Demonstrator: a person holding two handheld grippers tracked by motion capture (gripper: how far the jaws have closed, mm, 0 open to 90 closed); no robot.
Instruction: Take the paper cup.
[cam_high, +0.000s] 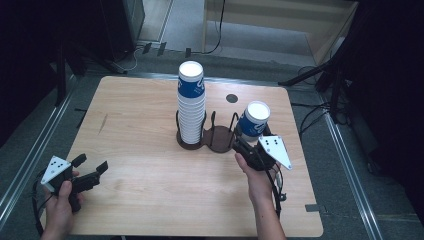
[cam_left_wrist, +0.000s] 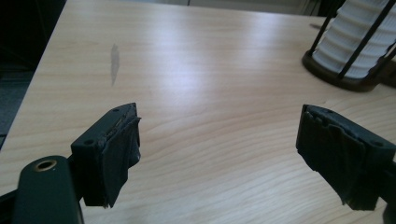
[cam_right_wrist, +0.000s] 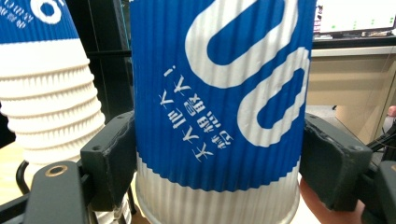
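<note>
A tall stack of upside-down blue and white paper cups (cam_high: 191, 102) stands in the left ring of a dark wire cup holder (cam_high: 218, 138) mid-table; the stack (cam_right_wrist: 44, 88) also rises at the left of the right gripper view. My right gripper (cam_high: 248, 142) is shut on a single upside-down blue paper cup (cam_high: 253, 120), held just right of the holder's empty ring. Both jaws press the ribbed wall of that cup (cam_right_wrist: 217, 107). My left gripper (cam_high: 91, 166) stands open over the bare table near the front left corner, nothing between its fingers (cam_left_wrist: 112, 149).
The wooden table (cam_high: 150, 195) has a round cable hole (cam_high: 231, 98) at the back. The stack in its holder (cam_left_wrist: 357, 44) lies ahead and to the right of the left gripper. Cables and dark stands surround the table on the floor.
</note>
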